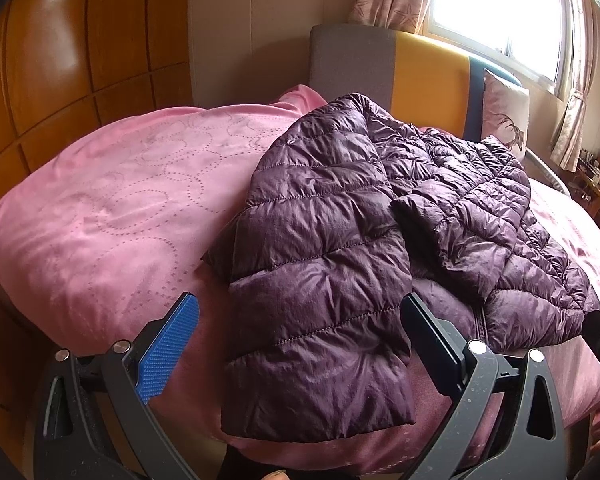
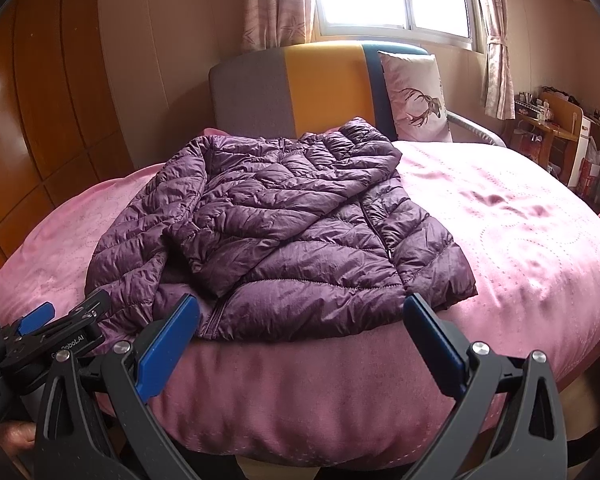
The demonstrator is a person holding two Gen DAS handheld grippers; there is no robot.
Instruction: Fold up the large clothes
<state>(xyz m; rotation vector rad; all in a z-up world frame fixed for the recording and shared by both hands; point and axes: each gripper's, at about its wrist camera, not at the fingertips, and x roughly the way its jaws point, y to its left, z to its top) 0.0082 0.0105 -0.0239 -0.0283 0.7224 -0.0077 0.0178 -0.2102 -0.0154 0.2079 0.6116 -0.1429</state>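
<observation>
On the pink bed (image 2: 500, 216) lies the purple jacket (image 2: 284, 216), sleeves crossed inward. Left tool (image 1: 300, 344) and right tool (image 2: 300, 344) hover open, empty; next, grip the hem and fold upward.

Both tongs — left (image 1: 300, 344), right (image 2: 302, 340) — agape

Purple quilted jacket (image 2: 284, 236); pink bedspread (image 2: 520, 248) (dotted circles); deer-print pillow (image 2: 416, 96).
</observation>
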